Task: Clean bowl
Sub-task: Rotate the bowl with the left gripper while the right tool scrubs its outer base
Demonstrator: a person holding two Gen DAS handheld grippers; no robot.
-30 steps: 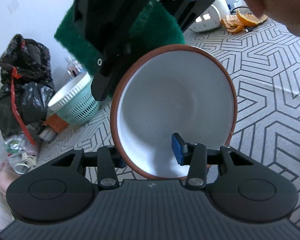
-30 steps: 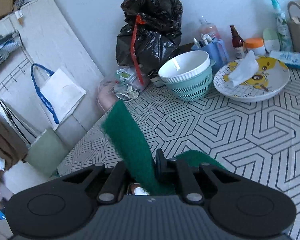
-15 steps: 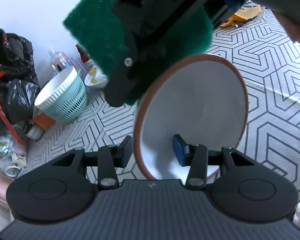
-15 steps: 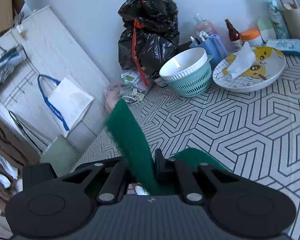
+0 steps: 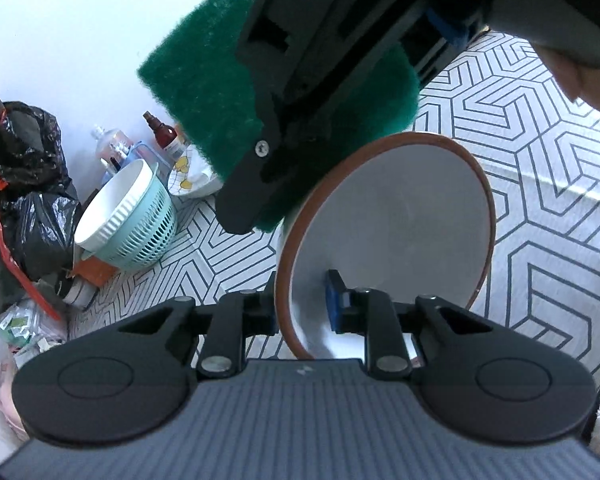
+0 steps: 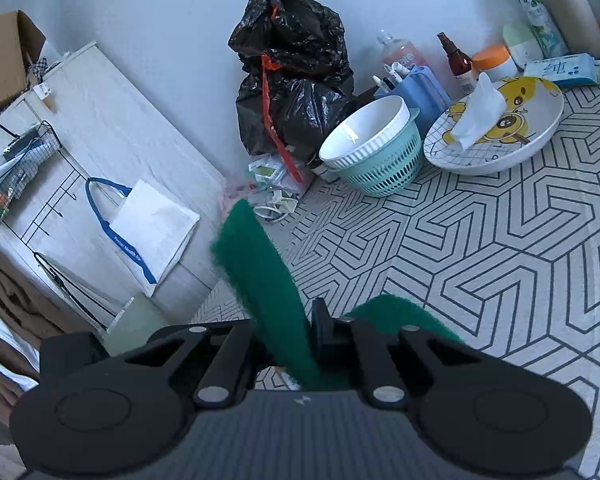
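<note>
We find the bowl (image 5: 392, 220), glazed white with a brown rim, held up on edge above the patterned table (image 5: 540, 184), its rim between the closing jaws of the left gripper (image 5: 302, 304), one pad already on the inner face. The right gripper (image 6: 296, 344) is clenched on a limp green scouring pad (image 6: 260, 272). We judge the bowl rigid, slick and breakable, best gripped at the rim.

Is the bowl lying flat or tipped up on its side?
Tipped up. The bowl stands on edge, its white inside facing sideways, rim between the left tongs, above the patterned table.
</note>
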